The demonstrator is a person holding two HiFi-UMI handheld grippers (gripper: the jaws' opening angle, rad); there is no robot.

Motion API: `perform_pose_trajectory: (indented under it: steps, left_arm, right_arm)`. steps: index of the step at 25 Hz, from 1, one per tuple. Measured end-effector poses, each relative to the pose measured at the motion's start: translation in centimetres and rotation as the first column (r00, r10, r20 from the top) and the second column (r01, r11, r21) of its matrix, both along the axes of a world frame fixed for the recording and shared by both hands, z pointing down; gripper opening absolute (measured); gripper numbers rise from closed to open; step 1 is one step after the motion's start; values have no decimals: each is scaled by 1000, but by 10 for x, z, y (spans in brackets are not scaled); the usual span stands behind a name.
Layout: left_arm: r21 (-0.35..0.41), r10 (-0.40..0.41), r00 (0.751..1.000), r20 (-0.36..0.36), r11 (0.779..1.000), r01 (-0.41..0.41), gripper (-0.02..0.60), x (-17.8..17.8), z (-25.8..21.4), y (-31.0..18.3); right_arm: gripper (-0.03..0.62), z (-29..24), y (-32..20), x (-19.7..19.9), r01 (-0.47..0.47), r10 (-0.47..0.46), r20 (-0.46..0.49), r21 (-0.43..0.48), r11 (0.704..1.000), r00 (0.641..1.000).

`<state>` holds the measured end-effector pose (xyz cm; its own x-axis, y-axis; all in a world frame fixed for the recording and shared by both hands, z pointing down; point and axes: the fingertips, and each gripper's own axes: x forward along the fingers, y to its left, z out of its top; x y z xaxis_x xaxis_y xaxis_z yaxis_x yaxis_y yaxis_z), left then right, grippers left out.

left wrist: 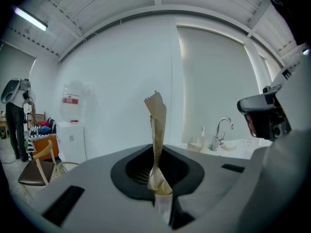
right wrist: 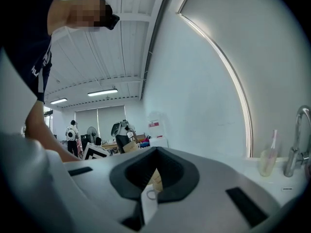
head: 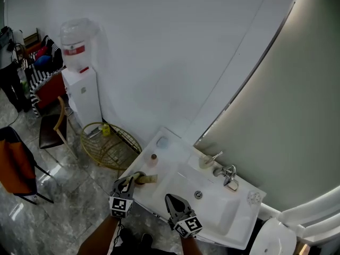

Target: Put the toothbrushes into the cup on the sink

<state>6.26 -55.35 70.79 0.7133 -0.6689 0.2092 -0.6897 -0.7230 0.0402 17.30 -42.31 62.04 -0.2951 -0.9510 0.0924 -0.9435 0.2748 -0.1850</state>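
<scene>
As our left gripper fingers clamp the toothbrush, right gripper fingers together, we should aim upright for the cup.

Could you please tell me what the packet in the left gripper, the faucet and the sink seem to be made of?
The packet in the left gripper looks like matte tan paper: creased, with a zigzag-cut top edge. The faucet looks like polished chrome-plated metal, given its bright reflections. The sink is glossy white, probably ceramic, though a resin could look alike.
</scene>
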Motion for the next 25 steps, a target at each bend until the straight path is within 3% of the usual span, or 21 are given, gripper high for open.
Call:
perform_pose_trajectory:
  steps: [7, 25]
  left_arm:
    - [-9, 33, 998, 44, 999, -33, 46, 17, 22, -9]
    - [-81, 23, 996, 90, 997, -16, 45, 26, 60, -17]
  right_arm:
    - [28, 3, -2, 2, -8, 8, 15, -7, 1000, 1000]
    - [28, 19, 0, 0, 1, 0, 38, -38, 999, 999]
